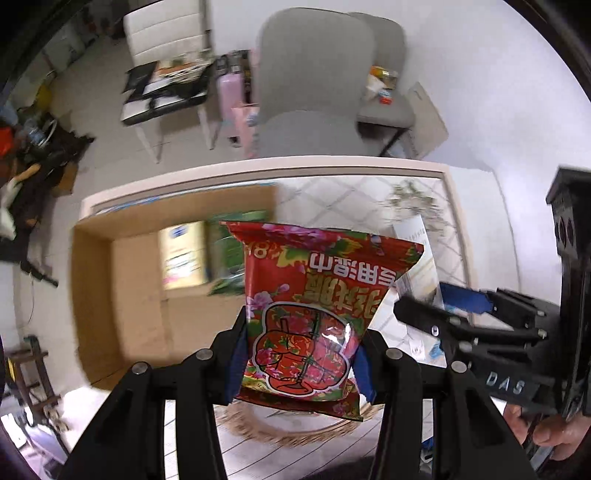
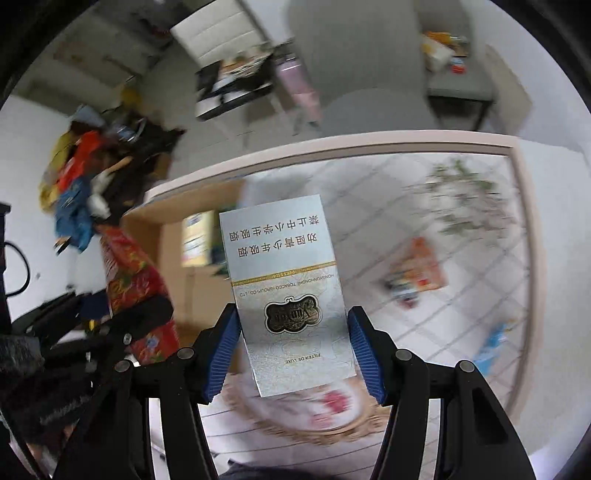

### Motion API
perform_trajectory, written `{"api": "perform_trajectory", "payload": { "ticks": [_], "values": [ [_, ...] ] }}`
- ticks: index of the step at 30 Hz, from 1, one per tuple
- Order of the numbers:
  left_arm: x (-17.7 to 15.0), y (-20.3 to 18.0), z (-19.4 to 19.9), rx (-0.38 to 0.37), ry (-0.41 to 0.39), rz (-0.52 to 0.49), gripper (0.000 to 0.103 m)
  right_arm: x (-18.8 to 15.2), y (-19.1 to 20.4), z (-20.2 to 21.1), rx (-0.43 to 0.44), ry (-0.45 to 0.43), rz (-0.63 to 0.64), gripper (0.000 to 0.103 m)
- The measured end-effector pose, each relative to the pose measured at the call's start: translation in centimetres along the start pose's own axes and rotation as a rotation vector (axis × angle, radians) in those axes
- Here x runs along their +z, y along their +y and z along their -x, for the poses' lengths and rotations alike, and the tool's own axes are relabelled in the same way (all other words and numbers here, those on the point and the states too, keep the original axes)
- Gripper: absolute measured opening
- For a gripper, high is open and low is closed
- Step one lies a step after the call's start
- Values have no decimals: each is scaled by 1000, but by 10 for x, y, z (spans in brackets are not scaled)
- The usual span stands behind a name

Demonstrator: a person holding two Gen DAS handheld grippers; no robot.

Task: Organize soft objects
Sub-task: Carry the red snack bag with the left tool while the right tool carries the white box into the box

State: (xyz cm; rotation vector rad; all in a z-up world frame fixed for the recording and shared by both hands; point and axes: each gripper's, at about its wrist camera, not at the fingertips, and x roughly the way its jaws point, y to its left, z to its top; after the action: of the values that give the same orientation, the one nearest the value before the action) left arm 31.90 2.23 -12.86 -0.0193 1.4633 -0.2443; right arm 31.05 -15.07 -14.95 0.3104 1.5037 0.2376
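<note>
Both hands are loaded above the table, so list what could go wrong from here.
1. The left gripper pinches the red packet only near its lower end; the soft bag may sag or slip.
2. The right gripper and silver pack hang close beside it above the cardboard box; they could collide.

— What is seen past the far edge of the surface (image 1: 369,168)?
— Two grey chairs (image 1: 314,74) are seen there, with a white chair (image 1: 166,33) to their left. A pink bottle (image 1: 229,88) is stood between them.
— And by the wall?
— A heap of clothes (image 2: 77,188) is piled on the floor.
</note>
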Motion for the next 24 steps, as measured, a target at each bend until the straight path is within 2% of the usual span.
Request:
{"api": "perform_trajectory", "payload": {
  "ticks": [4, 6, 11, 15, 24],
  "values": [
    [-15, 63, 6, 45, 3, 72, 45, -12, 54, -35, 27, 61, -1, 62],
    [-17, 91, 2, 55, 19, 102, 45, -16, 75, -53, 8, 77, -4, 62],
    [-10, 147, -33, 96, 82, 135, 45, -14, 100, -113, -32, 136, -31, 62],
    [2, 169, -63, 98, 127, 150, 45, -13, 103, -148, -96, 164, -60, 62],
    [44, 193, -122, 103, 207, 158, 45, -16, 98, -192, -161, 223, -121, 62]
  ]
}}
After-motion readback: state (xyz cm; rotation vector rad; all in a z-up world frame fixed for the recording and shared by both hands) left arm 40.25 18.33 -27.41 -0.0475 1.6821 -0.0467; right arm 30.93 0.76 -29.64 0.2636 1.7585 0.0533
